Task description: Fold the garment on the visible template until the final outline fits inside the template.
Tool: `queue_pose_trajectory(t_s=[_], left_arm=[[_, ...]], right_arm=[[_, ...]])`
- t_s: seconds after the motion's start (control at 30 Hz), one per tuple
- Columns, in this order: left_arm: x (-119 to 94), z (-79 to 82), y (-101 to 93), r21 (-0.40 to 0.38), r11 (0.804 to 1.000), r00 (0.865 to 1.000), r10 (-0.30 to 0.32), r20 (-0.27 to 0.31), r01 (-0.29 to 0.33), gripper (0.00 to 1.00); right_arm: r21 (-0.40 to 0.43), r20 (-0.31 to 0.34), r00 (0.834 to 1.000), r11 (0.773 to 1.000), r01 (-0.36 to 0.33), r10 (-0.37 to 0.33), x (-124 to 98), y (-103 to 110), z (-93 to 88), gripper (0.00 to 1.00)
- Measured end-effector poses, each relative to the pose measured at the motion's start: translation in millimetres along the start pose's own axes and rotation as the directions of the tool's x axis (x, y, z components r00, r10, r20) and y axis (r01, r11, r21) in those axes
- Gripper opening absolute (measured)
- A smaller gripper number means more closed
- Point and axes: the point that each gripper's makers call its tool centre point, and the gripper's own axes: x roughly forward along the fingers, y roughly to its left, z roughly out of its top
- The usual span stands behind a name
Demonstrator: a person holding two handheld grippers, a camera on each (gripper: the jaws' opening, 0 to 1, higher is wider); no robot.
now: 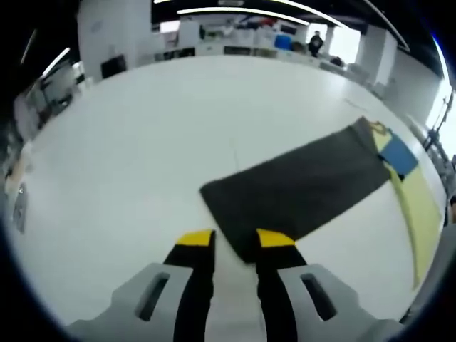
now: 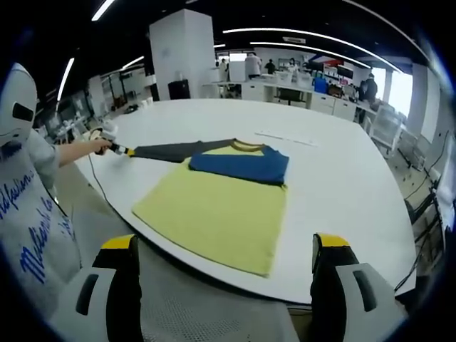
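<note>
A shirt lies flat on the white table (image 2: 335, 185). Its yellow body (image 2: 214, 214) reaches the near edge, and a blue sleeve (image 2: 242, 164) is folded across the chest. The dark grey sleeve (image 2: 167, 150) (image 1: 299, 189) stretches straight out to the side. My left gripper (image 1: 235, 241) is open at the cuff end, with the sleeve's corner lying between its yellow-tipped jaws; it is also in the right gripper view (image 2: 117, 149), held in a hand. My right gripper (image 2: 224, 244) is wide open, hanging back off the table's near edge with nothing between its jaws. The yellow body (image 1: 417, 206) and blue sleeve (image 1: 400, 158) also show at far right.
A person in a white printed shirt (image 2: 35, 214) stands at the table's left end. A grey mesh surface (image 2: 206, 306) sits below the table's near edge. Bare tabletop (image 1: 142, 142) spreads around the sleeve. Desks, a white pillar (image 2: 182, 53) and people stand far behind.
</note>
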Motion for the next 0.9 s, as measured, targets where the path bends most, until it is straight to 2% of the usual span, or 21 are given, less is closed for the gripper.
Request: queue_pose_trajectory(t_s=[0.1, 0.33, 0.73, 0.9], left_arm=[[0.2, -0.6, -0.8, 0.023, 1.0, 1.0, 0.001, 0.001, -0.001, 0.18], [-1.0, -0.8, -2.4, 0.022, 1.0, 1.0, 0.005, 0.002, -0.005, 0.17], [-1.0, -0.3, -9.3, 0.009, 1.0, 1.0, -0.006, 0.007, 0.006, 0.08], [-1.5, -0.7, -15.2, -0.033, 0.999, 0.999, -0.026, 0.023, 0.027, 0.01]], right_arm=[[-0.001, -0.002, 1.0, 1.0, -0.001, 0.001, -0.1, 0.5, -1.0, 1.0], [-0.003, 0.008, 1.0, 1.0, -0.011, 0.011, -0.2, 2.9, 0.1, 1.0], [-0.003, 0.005, 1.0, 1.0, -0.012, 0.012, 0.5, 2.3, -3.0, 1.0], [0.0, 0.005, 1.0, 1.0, -0.016, 0.016, 0.3, 2.9, -4.8, 1.0]])
